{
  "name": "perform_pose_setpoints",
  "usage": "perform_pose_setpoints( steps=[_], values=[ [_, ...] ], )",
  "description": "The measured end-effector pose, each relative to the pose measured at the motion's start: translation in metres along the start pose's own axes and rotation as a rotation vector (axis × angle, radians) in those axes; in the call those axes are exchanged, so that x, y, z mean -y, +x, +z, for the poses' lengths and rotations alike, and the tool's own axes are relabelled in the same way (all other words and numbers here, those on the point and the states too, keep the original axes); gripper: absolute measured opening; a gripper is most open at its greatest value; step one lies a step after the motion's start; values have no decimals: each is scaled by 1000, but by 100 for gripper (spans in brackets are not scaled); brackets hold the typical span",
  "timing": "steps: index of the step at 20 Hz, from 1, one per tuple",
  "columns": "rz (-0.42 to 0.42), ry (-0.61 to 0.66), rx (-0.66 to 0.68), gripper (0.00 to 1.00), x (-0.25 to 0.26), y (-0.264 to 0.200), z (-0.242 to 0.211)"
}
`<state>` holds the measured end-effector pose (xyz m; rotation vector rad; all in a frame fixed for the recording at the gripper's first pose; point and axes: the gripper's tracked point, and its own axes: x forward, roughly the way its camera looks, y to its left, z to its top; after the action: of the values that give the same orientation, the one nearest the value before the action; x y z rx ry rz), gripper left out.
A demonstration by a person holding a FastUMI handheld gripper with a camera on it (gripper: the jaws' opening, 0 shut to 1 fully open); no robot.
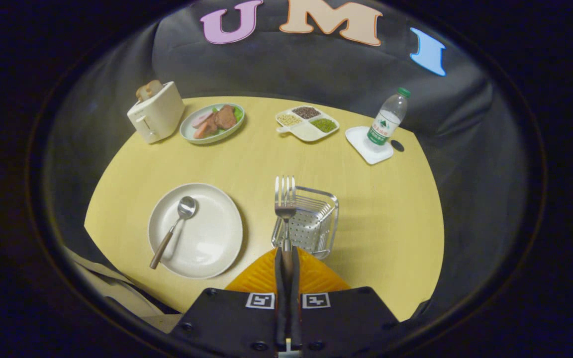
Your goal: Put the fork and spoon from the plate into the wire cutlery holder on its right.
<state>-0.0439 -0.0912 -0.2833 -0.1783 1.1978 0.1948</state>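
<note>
The fingers [287,258] were pressed together on the handle of a silver metal fork [285,199], tines up at twelve o'clock over the wire cutlery holder [311,221]. At ten o'clock, a wooden-handled spoon [174,228] lay on the round cream plate [212,248]. The bottle label [381,130] was unreadable.

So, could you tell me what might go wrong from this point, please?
The gripper is shut on the fork low on its handle, tines pointing away, so it might pivot or slip when tilted toward the wire cutlery holder. The holder looks light, so a bump on its rim could shift or tip it. The spoon lies flat on the plate, making its low handle awkward to pinch.
</note>
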Motion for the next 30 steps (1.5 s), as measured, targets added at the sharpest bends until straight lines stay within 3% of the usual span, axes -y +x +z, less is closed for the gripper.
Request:
perform_pose_setpoints(
  steps=[7,10,18,22,30],
  values=[
    [-16,12,-74,8,11,4,-18],
    [-23,42,-61,14,15,4,-12],
    [-39,69,24,73,8,2,5],
    [-66,73,153,100,-5,-5,27],
    [-45,32,413,100,-56,-27,66]
  ],
)
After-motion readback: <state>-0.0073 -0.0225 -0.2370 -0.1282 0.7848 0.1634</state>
